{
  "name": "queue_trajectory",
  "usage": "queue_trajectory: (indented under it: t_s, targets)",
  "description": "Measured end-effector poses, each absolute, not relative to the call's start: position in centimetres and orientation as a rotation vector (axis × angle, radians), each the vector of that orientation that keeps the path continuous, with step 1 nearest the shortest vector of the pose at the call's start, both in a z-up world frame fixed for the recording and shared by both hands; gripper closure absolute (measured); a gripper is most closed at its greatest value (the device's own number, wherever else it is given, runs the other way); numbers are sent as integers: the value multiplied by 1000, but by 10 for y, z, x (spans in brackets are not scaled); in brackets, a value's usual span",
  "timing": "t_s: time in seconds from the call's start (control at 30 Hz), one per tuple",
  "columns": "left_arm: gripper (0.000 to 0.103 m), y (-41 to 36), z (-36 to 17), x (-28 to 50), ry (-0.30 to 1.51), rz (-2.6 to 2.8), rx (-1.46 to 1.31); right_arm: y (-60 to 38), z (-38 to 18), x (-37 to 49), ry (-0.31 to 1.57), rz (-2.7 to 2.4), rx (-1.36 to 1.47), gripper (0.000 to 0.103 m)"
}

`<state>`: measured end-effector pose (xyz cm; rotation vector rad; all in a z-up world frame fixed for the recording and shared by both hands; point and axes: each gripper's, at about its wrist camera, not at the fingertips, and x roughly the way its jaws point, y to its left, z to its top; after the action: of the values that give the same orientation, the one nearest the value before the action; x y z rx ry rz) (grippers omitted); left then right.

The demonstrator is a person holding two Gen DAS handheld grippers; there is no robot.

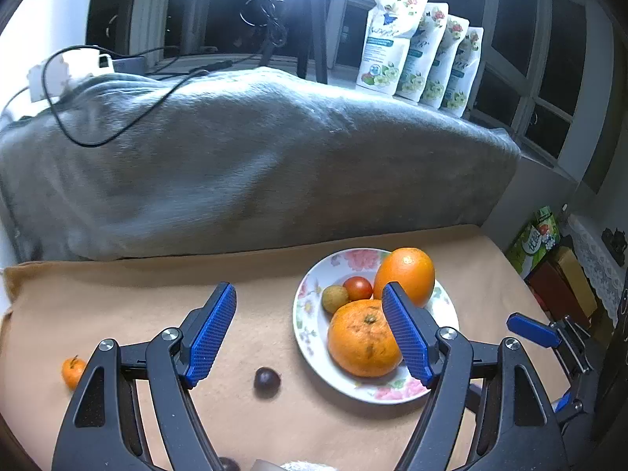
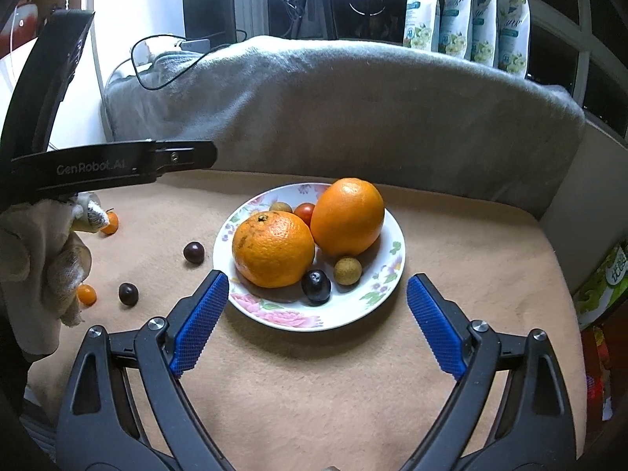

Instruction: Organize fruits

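A rumpled grey fleece blanket [image 1: 251,165] is lying behind the tan cloth-covered bench [image 1: 157,306]. Dark night windows [image 1: 557,39] are reflecting light, and four floral refill pouches [image 1: 420,47] are standing on the sill.

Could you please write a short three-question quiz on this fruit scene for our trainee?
1. True or false: the plate holds two large oranges.
2. How many small fruits lie loose on the cloth, off the plate, in the right wrist view?
3. Multiple choice: the right hand-held gripper is A) shut on a fruit, B) open and empty, C) out of view.

Key:
1. True: the rough orange and the smooth orange.
2. Four: two dark fruits and two small orange ones.
3. B.
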<state>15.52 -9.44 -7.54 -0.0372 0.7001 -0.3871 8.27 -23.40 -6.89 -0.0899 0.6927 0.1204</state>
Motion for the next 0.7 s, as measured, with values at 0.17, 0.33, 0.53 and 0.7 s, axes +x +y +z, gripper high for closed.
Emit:
queue_trajectory:
  t_s: [0.17,0.33,0.53,0.7]
  targets:
    - [26,-77,-70,143,686,-363,-41,-228,-64,76,679,125,-104,9]
    - [26,-52,-64,132,670,-323,-46,-222,-60,68,656,140,-109,9]
    - [26,-13,-57,118,648,-258,-54,-215,-56,61,612,171,-68,9]
    - [26,20,-60,111,648,-210,-82,-200,-56,62,624,216,-87,9]
